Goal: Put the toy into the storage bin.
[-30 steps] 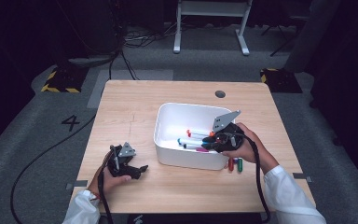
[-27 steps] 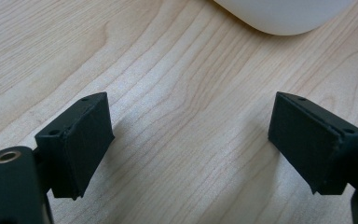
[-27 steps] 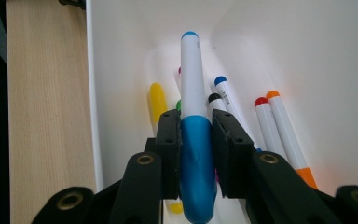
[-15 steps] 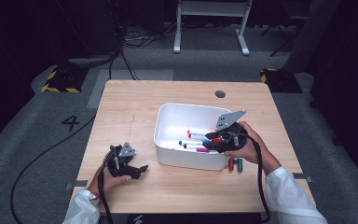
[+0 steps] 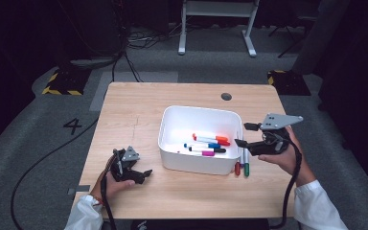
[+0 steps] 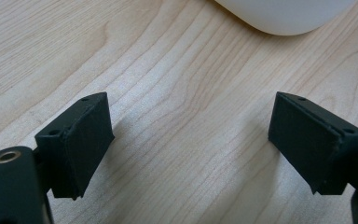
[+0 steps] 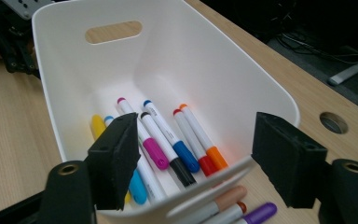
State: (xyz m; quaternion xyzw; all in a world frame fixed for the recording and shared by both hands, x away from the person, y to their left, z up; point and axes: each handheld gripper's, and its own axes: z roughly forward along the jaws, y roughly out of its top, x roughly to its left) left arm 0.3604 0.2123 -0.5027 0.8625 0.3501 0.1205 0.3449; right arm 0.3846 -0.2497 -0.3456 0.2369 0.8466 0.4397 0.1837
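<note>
The right gripper [image 5: 243, 135] had withdrawn from over the bin [image 5: 172, 125] toward 3 o'clock, jaws wide and empty. The left gripper [image 5: 146, 172] stayed wide, idle.

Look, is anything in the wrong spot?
Yes. A few markers lie on the table beside the white bin, by the right gripper, while other markers sit inside it.
</note>
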